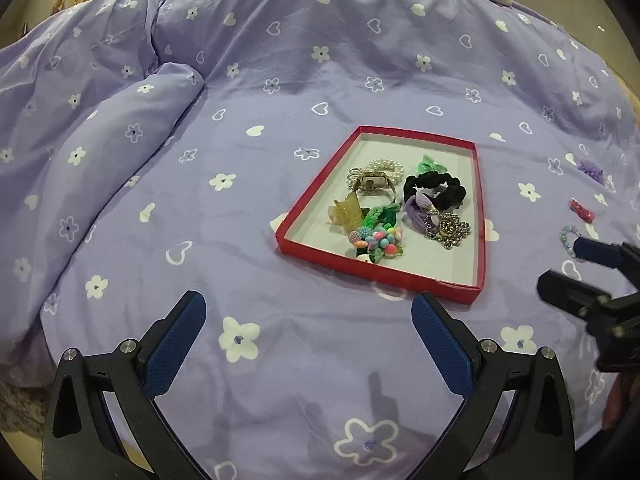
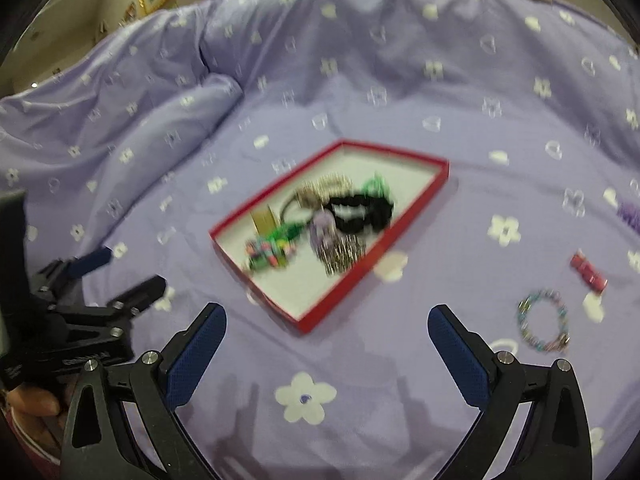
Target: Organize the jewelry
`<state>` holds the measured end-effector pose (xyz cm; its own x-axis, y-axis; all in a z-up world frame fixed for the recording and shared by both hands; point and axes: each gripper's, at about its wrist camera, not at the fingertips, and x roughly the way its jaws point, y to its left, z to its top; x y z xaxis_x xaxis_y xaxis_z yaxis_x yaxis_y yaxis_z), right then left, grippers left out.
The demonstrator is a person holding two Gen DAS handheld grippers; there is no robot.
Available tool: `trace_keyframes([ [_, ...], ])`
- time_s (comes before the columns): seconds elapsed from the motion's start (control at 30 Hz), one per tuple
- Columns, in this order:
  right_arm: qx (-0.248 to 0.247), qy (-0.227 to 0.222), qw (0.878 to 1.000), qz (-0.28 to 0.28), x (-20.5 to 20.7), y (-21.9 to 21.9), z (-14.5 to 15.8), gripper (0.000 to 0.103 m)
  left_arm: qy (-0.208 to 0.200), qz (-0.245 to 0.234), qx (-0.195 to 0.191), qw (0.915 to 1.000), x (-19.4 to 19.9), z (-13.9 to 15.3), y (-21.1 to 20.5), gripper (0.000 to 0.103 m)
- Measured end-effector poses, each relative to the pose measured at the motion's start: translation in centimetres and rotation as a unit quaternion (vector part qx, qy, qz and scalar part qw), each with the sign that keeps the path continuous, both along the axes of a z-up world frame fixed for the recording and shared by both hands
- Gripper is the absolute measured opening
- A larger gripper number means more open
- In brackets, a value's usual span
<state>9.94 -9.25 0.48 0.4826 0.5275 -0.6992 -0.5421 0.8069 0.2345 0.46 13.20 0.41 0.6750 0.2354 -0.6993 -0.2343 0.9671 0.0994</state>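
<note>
On the lilac floral bedspread (image 1: 280,60) sits a red-rimmed tray (image 1: 316,196) already gathering a black scrunchie (image 1: 436,190), pearl bracelet (image 1: 386,168) and chain — sorted pieces. Both tools, left (image 1: 308,332) and right (image 2: 326,340), hang released and empty; a beaded bracelet (image 2: 544,320) and red clip (image 2: 588,271) lie right of the tray, probably next.

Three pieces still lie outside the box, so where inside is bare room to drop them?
The red box has bare floor along its far end, behind the pearl bracelet and green bow, and in the near right corner. The middle is crowded around the black scrunchie and chain.
</note>
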Motion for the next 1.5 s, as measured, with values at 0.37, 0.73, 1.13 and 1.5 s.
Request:
trace_keyframes([
  [0.37, 0.031, -0.036, 0.999, -0.013, -1.3, -0.9, -1.0, 0.102, -0.030, 0.011, 0.003, 0.9995, -1.5, -1.0, -0.1, 0.103],
  [0.73, 0.038, -0.040, 0.998, -0.007, -1.6, -0.8, -1.2, 0.102, -0.033, 0.014, -0.004, 0.9993, -1.7, -1.2, -0.1, 0.103],
  [1.13, 0.040, -0.042, 0.998, -0.004, -1.9, -0.6, -1.1, 0.102, -0.032, 0.016, -0.001, 0.9994, -1.8, -1.1, -0.3, 0.103],
  [1.5, 0.039, -0.046, 0.998, 0.002, -2.3, -0.1, -0.9, 0.102, -0.033, 0.017, 0.003, 0.9993, -2.0, -1.0, -0.6, 0.103],
])
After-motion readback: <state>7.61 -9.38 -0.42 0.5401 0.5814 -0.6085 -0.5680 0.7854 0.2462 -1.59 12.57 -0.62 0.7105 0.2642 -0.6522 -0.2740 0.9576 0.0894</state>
